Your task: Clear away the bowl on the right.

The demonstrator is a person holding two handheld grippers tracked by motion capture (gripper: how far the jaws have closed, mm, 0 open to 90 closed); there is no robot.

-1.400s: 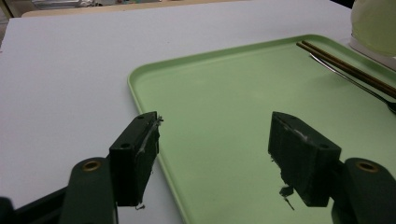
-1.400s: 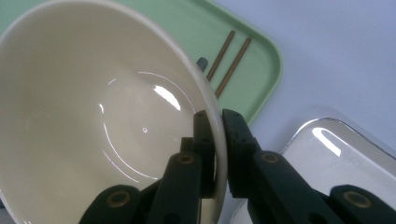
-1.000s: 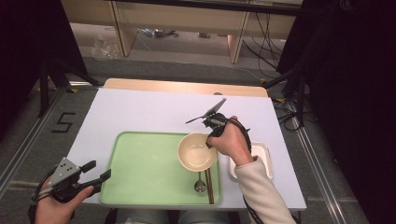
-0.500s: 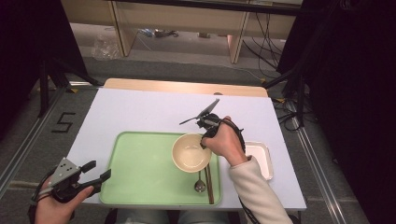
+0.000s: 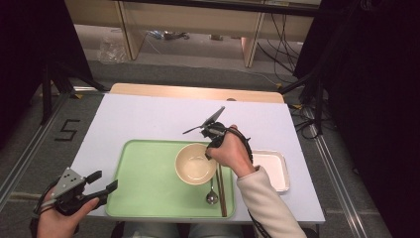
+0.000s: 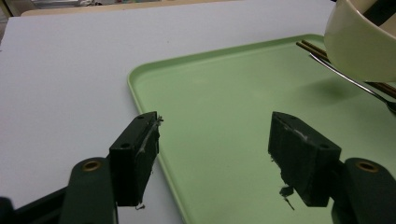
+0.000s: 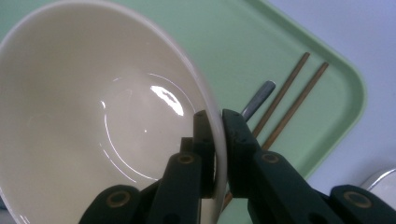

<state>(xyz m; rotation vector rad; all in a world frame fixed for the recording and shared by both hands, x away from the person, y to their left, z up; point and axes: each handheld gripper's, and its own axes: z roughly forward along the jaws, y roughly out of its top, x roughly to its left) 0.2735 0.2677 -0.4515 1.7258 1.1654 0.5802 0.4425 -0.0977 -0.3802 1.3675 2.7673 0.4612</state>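
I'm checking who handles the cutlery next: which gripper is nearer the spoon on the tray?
Right. The right gripper is clamped on the bowl rim, just above the spoon. The left gripper hovers open at the tray's left edge, across from it.

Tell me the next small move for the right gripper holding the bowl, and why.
Probably carry the bowl a little further over the open left part of the green tray and lower it flat there. The right gripper pinches the bowl's rim, and in the left gripper view the bowl hangs tilted above the tray, over the spoon and chopsticks. The left gripper waits open at the tray's edge.
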